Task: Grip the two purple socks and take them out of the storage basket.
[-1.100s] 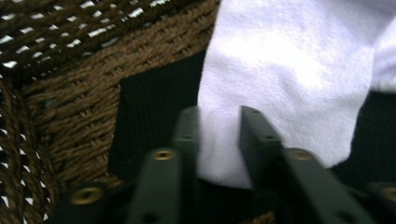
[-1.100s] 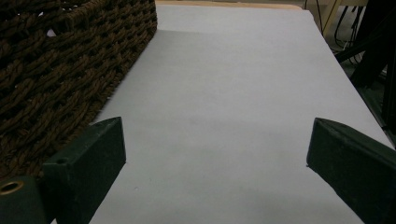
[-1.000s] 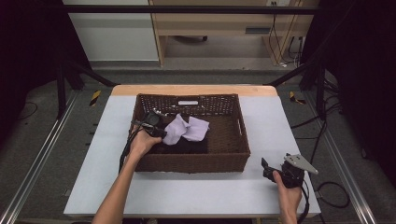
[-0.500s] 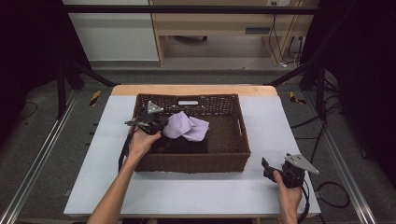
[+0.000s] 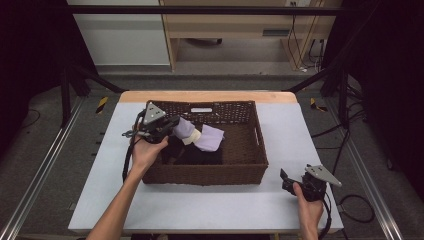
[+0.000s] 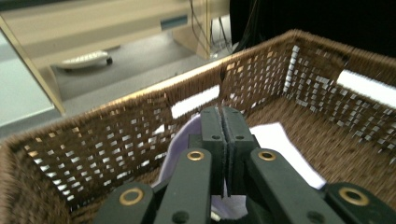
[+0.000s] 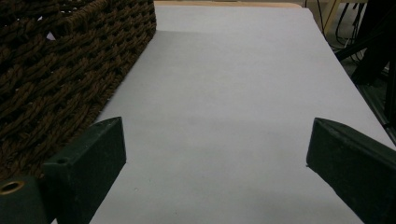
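Left claw [image 5: 167, 127] is clenching on a fold of the lavender cloth [image 5: 205, 137]; in the left gripper view its jaws are pressing flat together with pale fabric showing on either side and beneath them [image 6: 223, 140]. Since a second ago the claw has been rising and drawing back toward the basket's left rim, and the cloth, then lying bunched low near the middle, is now stretching out from the claw in a slanted strip, its far end trailing down onto the dark clothing [image 5: 192, 152] at the basket bottom. Judgement: a garment is being lifted out of the wicker basket [image 5: 250, 150], and the lift is only beginning, since most of the cloth is hanging inside the walls and the claw is just over the rim. The person's left hand [image 5: 147, 150] is gripping the tool at the basket's left edge. Right claw [image 5: 287, 180] is sitting released, jaws standing wide apart over bare white surface [image 7: 233, 93] with nothing between them, and it has not been moving across the second; it is resting low near the basket's front right corner, well apart from the cloth, likely waiting to take part once the cloth is clear of the basket.
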The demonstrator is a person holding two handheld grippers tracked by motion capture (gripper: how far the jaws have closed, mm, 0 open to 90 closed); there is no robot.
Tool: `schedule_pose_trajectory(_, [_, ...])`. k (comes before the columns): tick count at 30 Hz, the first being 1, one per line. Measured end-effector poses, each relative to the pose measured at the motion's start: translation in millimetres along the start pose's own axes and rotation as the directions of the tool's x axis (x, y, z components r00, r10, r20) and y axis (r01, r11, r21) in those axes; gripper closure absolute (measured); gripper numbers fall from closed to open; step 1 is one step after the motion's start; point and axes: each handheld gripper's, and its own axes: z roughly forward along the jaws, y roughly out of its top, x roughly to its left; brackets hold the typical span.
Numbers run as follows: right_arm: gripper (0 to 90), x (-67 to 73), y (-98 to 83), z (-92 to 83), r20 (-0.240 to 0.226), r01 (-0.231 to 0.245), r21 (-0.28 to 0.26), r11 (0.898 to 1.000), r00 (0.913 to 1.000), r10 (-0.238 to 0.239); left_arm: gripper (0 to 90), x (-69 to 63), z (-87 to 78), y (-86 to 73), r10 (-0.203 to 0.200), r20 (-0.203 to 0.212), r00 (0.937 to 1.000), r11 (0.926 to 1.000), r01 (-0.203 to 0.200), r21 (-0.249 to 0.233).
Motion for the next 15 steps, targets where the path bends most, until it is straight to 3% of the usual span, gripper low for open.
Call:
schedule_pose_trajectory(10, [5.2,0.0,0.0,0.1,-0.003,0.001,0.002,1.000,1.0000,-0.001,88.1,-9.9,-36.1,21.7,-0.013,0.046,0.9989,0.9918,0.019,-0.127])
schedule_pose_trajectory(15, [5.2,0.0,0.1,0.2,-0.003,-0.001,0.004,1.000,1.0000,0.001,88.1,-19.0,-50.7,27.0,0.012,0.064,0.9979,0.9874,-0.001,-0.158])
